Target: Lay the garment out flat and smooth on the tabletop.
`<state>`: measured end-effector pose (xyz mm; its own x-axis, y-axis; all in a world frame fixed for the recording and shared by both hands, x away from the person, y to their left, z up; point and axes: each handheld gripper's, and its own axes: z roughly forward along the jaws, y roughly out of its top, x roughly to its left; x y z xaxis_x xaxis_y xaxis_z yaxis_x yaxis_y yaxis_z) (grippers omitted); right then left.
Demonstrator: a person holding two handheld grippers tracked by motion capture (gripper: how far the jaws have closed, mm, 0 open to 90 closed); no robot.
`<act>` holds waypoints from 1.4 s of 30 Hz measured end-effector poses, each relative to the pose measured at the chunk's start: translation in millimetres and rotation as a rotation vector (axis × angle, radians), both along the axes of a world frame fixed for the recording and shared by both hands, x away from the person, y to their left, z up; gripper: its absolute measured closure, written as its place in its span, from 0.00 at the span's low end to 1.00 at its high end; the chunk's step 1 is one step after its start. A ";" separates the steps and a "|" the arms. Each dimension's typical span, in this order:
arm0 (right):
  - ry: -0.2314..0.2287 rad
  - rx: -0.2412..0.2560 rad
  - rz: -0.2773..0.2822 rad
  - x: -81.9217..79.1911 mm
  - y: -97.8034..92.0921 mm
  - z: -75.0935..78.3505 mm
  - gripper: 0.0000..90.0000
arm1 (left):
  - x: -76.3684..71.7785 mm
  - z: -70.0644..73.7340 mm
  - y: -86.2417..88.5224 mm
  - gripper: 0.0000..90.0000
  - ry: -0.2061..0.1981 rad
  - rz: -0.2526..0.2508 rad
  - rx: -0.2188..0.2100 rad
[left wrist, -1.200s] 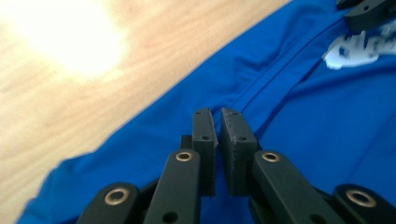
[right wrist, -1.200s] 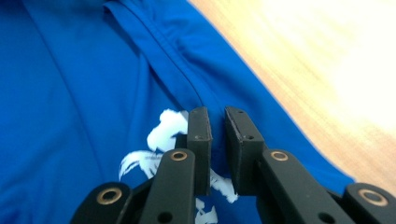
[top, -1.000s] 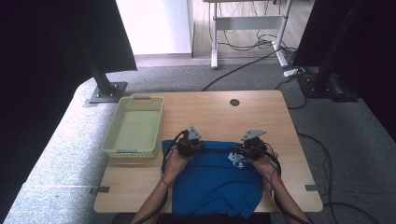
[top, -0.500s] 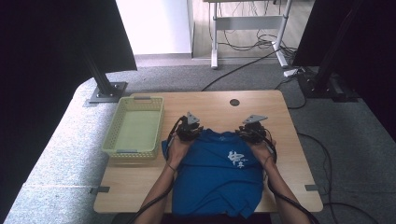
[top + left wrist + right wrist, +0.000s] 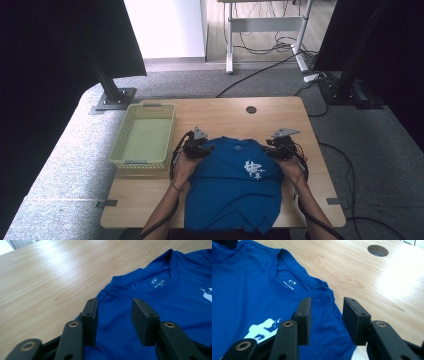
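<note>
**Blue shirt spread flat, both grippers at its shoulders**

Both grippers have travelled up the table since the earlier frames, and the shirt has gone with them, its collar now nearer the middle of the tabletop.

High view: the blue T-shirt [image 5: 235,187] lies front up in the lower centre of the frame, collar toward the top, hem hanging over the near edge of the wooden table [image 5: 220,117]. A white print sits right of centre on the chest. The left gripper [image 5: 199,146] rests at the shirt's upper-left shoulder and the right gripper [image 5: 281,146] at its upper-right shoulder, each held by a hand rising from the bottom. A pale green basket [image 5: 145,137] stands at centre left of the frame, just beside the left gripper.

Left gripper view: the jaws of the left gripper [image 5: 113,320] stand apart at lower centre, over the shoulder fabric of the T-shirt [image 5: 160,305], gripping nothing; the collar and its label lie at upper right.

Right gripper view: the right gripper [image 5: 325,320] is likewise spread, its jaws above the shirt's shoulder edge [image 5: 262,295]. A round hole [image 5: 377,250] in the table shows at upper right.
</note>
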<state>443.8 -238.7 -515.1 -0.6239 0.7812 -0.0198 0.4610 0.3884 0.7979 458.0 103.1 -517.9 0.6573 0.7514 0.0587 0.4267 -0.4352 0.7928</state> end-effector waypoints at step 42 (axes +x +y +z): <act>0.128 0.014 -0.104 -47.1 -39.0 -23.0 0.47 | -34.7 -29.3 40.1 0.50 0.124 0.112 0.010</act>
